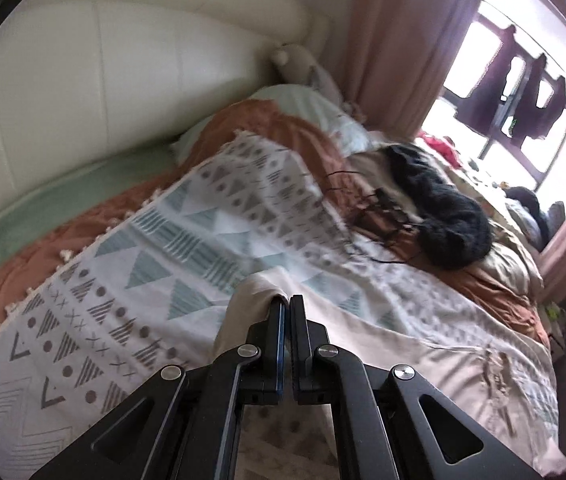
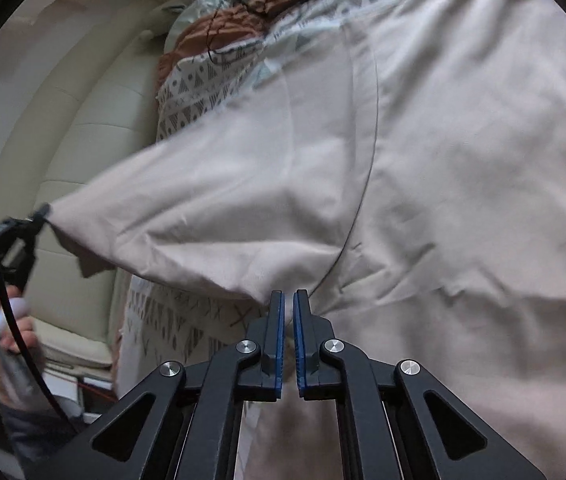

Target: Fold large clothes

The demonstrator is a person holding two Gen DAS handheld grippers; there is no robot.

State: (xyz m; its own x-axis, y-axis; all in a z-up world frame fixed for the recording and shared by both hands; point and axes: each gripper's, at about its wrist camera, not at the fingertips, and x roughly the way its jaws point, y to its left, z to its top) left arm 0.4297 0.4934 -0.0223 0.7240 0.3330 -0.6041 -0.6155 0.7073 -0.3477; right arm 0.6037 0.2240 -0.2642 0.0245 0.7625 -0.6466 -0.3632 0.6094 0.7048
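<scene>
One large garment [image 2: 423, 168], pale beige-pink, thin woven cloth, lies spread over the patterned blanket [image 1: 171, 248] on the bed. A long curved seam runs down its middle in the right wrist view. Soft creases near the lower edge; a faint brownish print shows on the part nearest the foot of the blanket. One corner is pulled up off the blanket into a taut point, the cloth stretching from that point back to the flat part.

Left gripper [image 1: 287, 300]: jaws together, clamped on a fold of the garment, cloth draping over the left finger. The right wrist view shows this same gripper [image 2: 41, 214] out at the raised corner, beyond the blanket's edge, with a hand [image 2: 11, 344] holding its grip and a black cable looping past.

Right gripper [image 2: 288, 296]: jaws nearly together, a thin gap between the blue pads [image 2: 281, 320]; tips sit at the garment's lower edge, but whether cloth is pinched I cannot tell.

No containers in view.

Count: one garment, one blanket (white with grey and teal triangles, tasselled edge), one rust-orange cover [image 1: 63, 240] under the blanket, one dark fluffy heap [image 1: 443, 216] beyond the blanket, one cream padded headboard [image 1: 103, 88], two grippers.
</scene>
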